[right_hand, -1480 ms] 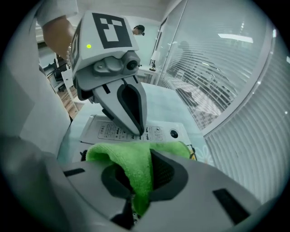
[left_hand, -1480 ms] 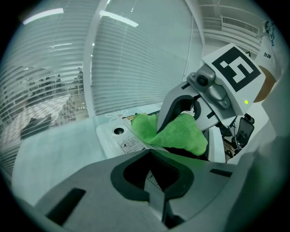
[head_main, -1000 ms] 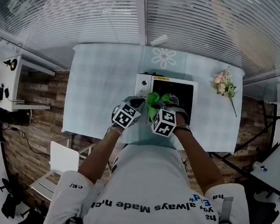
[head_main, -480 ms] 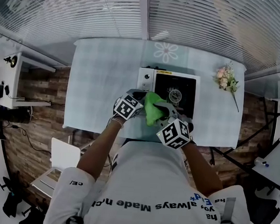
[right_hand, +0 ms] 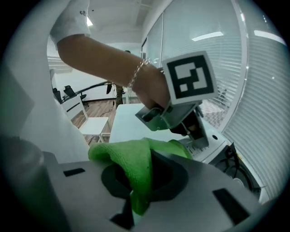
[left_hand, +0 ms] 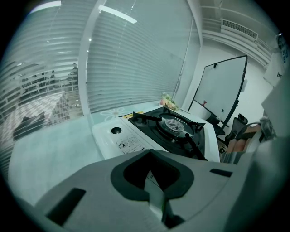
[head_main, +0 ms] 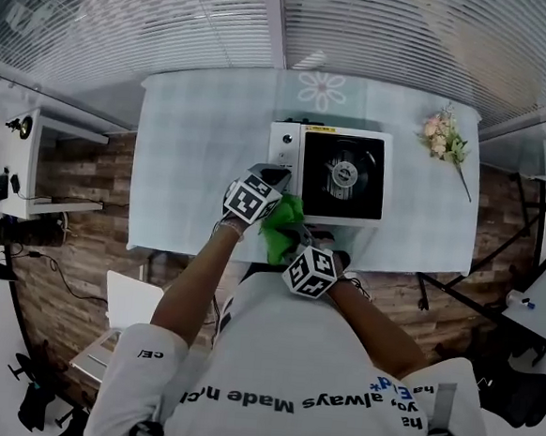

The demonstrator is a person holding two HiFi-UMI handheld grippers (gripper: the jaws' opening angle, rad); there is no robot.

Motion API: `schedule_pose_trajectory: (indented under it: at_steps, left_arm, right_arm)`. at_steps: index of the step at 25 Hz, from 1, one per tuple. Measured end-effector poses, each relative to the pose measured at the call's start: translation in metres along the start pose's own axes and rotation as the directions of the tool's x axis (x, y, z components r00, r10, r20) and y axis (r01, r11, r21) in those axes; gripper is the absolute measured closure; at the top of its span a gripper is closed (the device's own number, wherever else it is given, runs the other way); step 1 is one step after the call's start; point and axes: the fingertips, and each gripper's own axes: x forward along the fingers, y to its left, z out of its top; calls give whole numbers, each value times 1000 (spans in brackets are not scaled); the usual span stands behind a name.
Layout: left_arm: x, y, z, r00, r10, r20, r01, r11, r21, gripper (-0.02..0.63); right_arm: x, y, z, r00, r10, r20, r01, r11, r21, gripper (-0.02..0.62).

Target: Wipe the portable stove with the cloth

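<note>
The portable stove is sitting on the pale checked table in the head view, with a sprig of flowers lying well off to its right. The left gripper is pointing at the stove's near left corner, and the right gripper is holding the green cloth just off the stove's near edge. In the left gripper view, the left gripper is pressing its jaws together on nothing, aiming across the stove. In the right gripper view, the right gripper is clenching a fold of the cloth, with the left gripper hanging beyond it beside the stove.
</note>
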Motion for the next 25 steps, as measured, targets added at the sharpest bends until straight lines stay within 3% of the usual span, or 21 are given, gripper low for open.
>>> schedule_pose_trajectory:
  at_steps: [8,14,25]
  left_arm:
    - [0,1,0,1000,-3,3,3,1000,7,595]
    - [0,1,0,1000,-2,1,2,1000,14,595]
    - [-1,0,1,1000,-7,-10,7,999,33,595]
  right_arm:
    - [35,9,-16,995,-97,-33,94,993,-71,569]
    - [53,17,-35,993,-85,-84,77,993,-90,569]
    - [42,9,-57,991,-70,-118,71,997,9,569]
